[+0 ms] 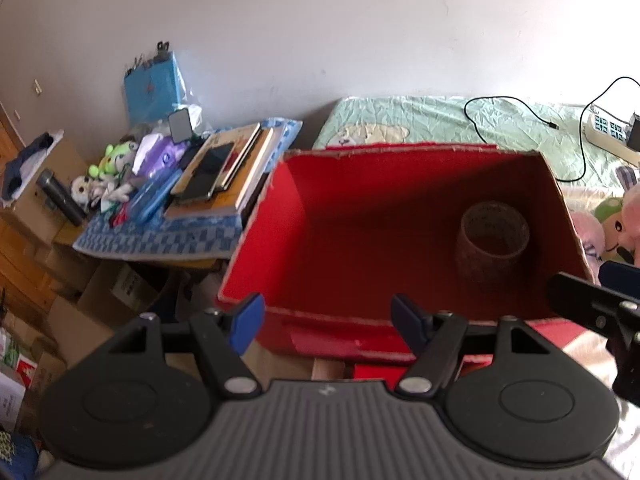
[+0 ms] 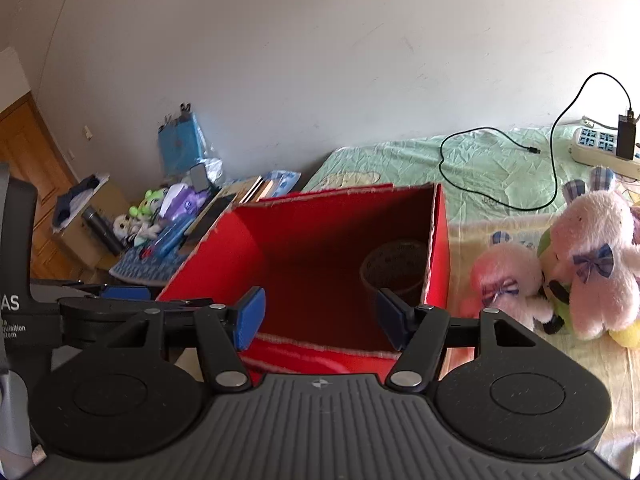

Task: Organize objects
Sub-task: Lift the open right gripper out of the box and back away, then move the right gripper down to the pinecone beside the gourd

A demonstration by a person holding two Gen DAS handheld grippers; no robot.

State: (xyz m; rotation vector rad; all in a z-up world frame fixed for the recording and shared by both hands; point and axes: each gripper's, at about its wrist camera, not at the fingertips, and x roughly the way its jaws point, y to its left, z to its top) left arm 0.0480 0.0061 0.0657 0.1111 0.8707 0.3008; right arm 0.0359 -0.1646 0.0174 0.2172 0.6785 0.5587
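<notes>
Both grippers, left (image 1: 327, 320) & right (image 2: 320, 316), spread, empty, facing open red cardboard box (image 2: 439, 248). Pink plush rabbits (image 2: 576, 264) lie right of box, nearer right gripper.

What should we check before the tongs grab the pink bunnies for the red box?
1. Left tongs open and holding nothing: ok.
2. Right tongs open and holding nothing: ok.
3. Open-topped red cardboard box has room: ok, only a brown tape roll stands inside.
4. Pink plush bunnies in sight on the bed, right of the box: ok.
5. Black charging cable clear of the bunnies: cannot tell, it runs close behind them.
</notes>
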